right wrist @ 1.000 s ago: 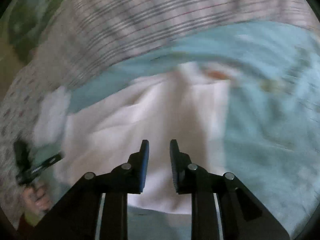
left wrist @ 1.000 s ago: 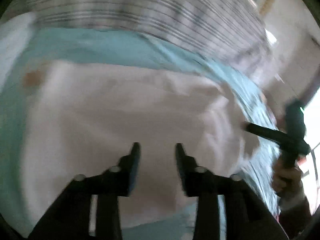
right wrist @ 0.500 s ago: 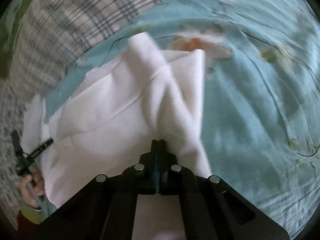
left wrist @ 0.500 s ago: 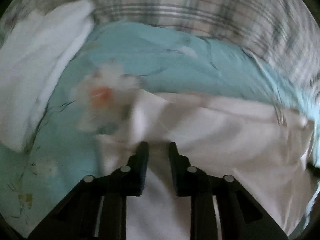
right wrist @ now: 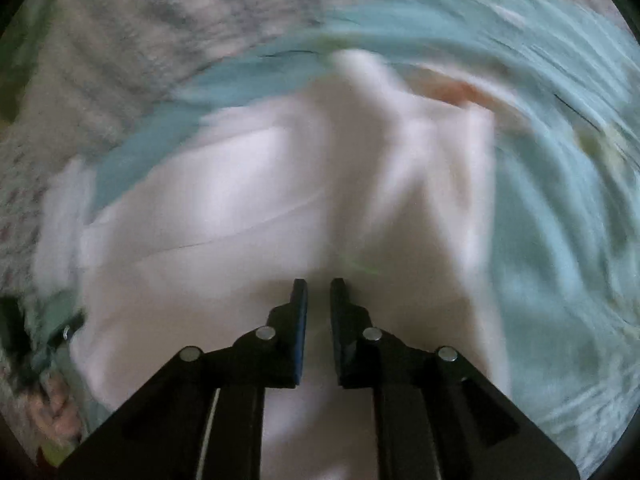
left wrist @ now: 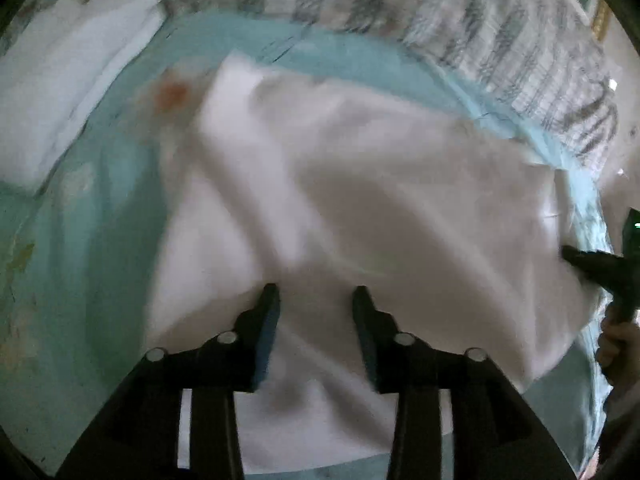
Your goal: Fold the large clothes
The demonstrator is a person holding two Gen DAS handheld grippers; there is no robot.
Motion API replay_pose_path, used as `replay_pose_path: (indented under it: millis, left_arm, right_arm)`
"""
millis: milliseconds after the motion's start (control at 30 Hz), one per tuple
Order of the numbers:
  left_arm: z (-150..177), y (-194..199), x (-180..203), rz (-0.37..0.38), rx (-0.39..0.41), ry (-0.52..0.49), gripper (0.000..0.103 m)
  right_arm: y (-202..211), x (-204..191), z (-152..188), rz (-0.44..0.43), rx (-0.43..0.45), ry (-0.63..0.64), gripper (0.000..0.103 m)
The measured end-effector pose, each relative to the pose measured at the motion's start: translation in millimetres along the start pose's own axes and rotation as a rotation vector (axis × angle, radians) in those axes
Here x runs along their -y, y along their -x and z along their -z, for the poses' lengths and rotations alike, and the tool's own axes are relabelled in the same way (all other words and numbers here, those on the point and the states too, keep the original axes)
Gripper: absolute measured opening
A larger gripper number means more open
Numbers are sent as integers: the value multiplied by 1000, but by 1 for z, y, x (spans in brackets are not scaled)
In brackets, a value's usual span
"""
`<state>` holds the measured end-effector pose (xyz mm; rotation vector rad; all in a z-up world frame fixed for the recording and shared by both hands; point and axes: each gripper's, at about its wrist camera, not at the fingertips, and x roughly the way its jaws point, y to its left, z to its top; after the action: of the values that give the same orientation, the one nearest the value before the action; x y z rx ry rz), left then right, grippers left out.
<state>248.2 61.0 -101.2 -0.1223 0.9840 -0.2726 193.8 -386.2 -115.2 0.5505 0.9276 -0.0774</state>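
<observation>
A large white garment (left wrist: 360, 184) lies rumpled on a light blue bed sheet (left wrist: 100, 216); it also shows in the right wrist view (right wrist: 248, 208). My left gripper (left wrist: 314, 294) is open above the garment's near part, holding nothing. My right gripper (right wrist: 319, 284) has its jaws a small gap apart over the garment, with no cloth between them. The right gripper also shows at the right edge of the left wrist view (left wrist: 600, 268). Both views are motion-blurred.
A plaid blanket (left wrist: 440, 12) lies across the far side of the bed. A folded white cloth (left wrist: 68, 80) sits at the far left. The sheet (right wrist: 560, 240) has an orange flower print (left wrist: 170, 94) near the garment's corner.
The right gripper, shut on the garment half a second ago, has opened and let it go. The left gripper has opened wider and pulled back. Both cameras are swinging.
</observation>
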Motion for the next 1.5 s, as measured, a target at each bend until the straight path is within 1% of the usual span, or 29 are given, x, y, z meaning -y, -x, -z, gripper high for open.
replay_pose_path:
  millis: [33, 67, 133, 167, 200, 267, 300, 333, 367, 433, 500, 567, 633, 667, 833, 933, 1000, 1100, 1133, 1167, 1200, 1233, 1267, 1333, 1367, 1400, 1433, 1467, 1500]
  left_arm:
    - [3, 6, -10, 16, 12, 26, 21]
    - [6, 11, -15, 19, 12, 50, 17]
    - [16, 28, -27, 48, 18, 118, 17]
    - [20, 34, -31, 55, 22, 143, 20]
    - [29, 42, -31, 74, 23, 172, 23]
    - [45, 55, -26, 117, 20, 205, 46]
    - [54, 62, -21, 125, 25, 213, 52]
    - [63, 69, -14, 133, 26, 221, 61]
    - [68, 70, -8, 145, 23, 229, 67]
    - [79, 72, -1, 199, 7, 282, 71]
    - [84, 63, 3, 253, -13, 338, 78]
    - [87, 49, 6, 272, -33, 390, 80]
    - [85, 36, 6, 277, -31, 447, 82]
    - [84, 34, 5, 281, -8, 476, 84]
    - [68, 17, -5, 275, 84, 589, 85]
    - [51, 6, -12, 262, 119, 611, 85]
    - [44, 3, -17, 243, 139, 613, 82]
    - [37, 0, -23, 202, 154, 599, 67]
    - [35, -2, -26, 181, 156, 594, 55]
    - [35, -3, -28, 168, 156, 590, 40]
    - [35, -4, -31, 155, 155, 587, 33]
    - [35, -4, -35, 157, 156, 590, 22]
    - [35, -4, -39, 174, 161, 596, 16]
    - [33, 1, -37, 171, 168, 583, 12]
    - [31, 7, -31, 157, 177, 557, 11]
    - [26, 16, -22, 143, 197, 518, 10]
    - [20, 26, -11, 146, 219, 473, 7]
    - [16, 32, -2, 156, 233, 440, 6]
    - [8, 41, 14, 162, 250, 385, 6]
  right_arm:
    - [6, 9, 2, 13, 10, -20, 0]
    - [14, 19, 4, 19, 25, -40, 0]
    - [30, 34, 8, 24, 41, -80, 0]
    - [32, 36, 8, 25, 41, -86, 0]
    - [38, 36, 12, 29, 41, -92, 0]
    - [50, 32, 20, 2, 50, -95, 3]
    - [55, 34, 23, -7, 49, -91, 4]
    - [56, 28, 23, -17, 48, -89, 4]
    - [61, 24, 28, -44, 47, -86, 6]
    - [62, 10, 34, -66, 46, -80, 14]
    - [67, 0, 45, -94, 50, -63, 39]
    - [71, -10, 53, -113, 56, -47, 46]
    - [71, -19, 60, -137, 47, -35, 46]
    - [71, -21, 63, -148, 40, -32, 46]
    - [67, -26, 75, -166, 13, -38, 46]
    - [63, -28, 78, -172, -1, -44, 46]
    - [60, -31, 78, -175, -5, -39, 46]
    - [57, -35, 75, -184, -10, -23, 46]
    - [56, -37, 74, -187, -11, -16, 46]
    - [55, -38, 73, -189, -11, -12, 46]
    - [54, -39, 71, -194, -11, -3, 46]
    - [52, -41, 68, -199, -9, 5, 46]
    - [50, -43, 66, -201, -7, 12, 46]
    - [47, -47, 61, -203, -5, 29, 46]
    - [45, -48, 58, -204, -3, 39, 46]
    - [43, -50, 54, -207, -2, 48, 46]
    - [42, -51, 50, -214, -1, 50, 46]
    - [40, -52, 46, -228, -4, 49, 45]
    - [38, -51, 40, -244, -9, 48, 44]
